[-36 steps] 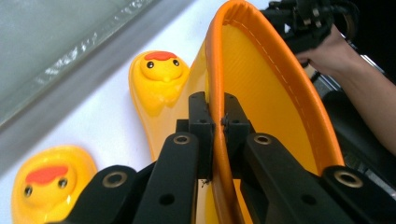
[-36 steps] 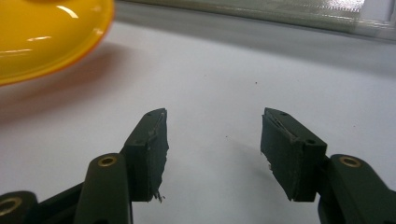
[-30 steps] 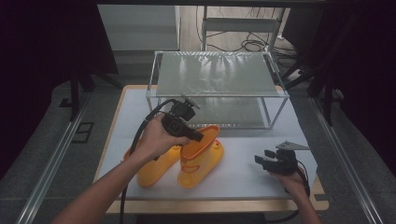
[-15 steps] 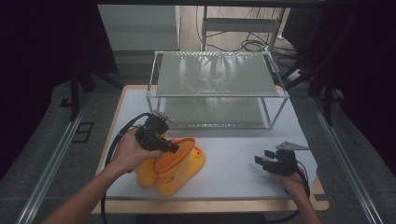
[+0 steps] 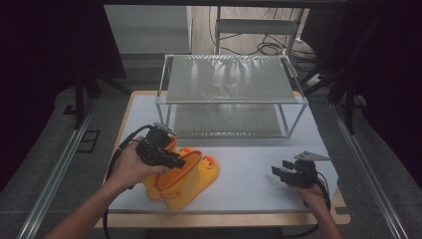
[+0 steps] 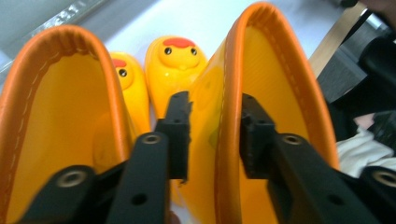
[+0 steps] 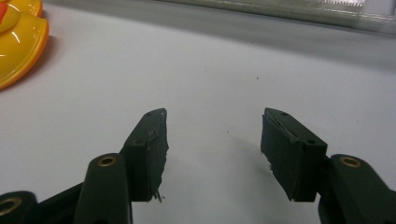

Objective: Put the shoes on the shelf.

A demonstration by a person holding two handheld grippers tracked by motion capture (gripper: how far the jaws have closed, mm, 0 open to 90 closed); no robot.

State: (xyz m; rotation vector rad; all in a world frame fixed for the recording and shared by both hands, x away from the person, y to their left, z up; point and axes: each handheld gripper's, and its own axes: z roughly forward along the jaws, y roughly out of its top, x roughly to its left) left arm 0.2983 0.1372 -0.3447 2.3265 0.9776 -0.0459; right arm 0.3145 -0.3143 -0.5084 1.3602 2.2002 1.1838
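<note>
Two yellow duck-faced rain boots (image 5: 196, 178) with orange rims lie side by side on the white mat, toes toward the right. My left gripper (image 5: 191, 160) is at their openings. In the left gripper view its jaws (image 6: 215, 105) straddle the orange rim of the right boot (image 6: 285, 93), one jaw between the boots and one inside. They have just been opening and the pads stand clear of the wall. The left boot (image 6: 56, 112) gapes beside it. My right gripper (image 5: 278, 172) rests open near the mat's right front, its jaws (image 7: 215, 126) with nothing between them.
A metal-framed rack (image 5: 231, 79) with two mesh shelves stands at the back of the white mat (image 5: 259, 194). The table's wooden edge (image 5: 224, 219) runs along the front. Cables lie on the floor behind the rack. A boot toe (image 7: 18, 37) shows far left in the right gripper view.
My left hand carried its boot left and toward the front, setting it down beside the other boot. Its jaws have opened off the rim. The right hand has not moved.
</note>
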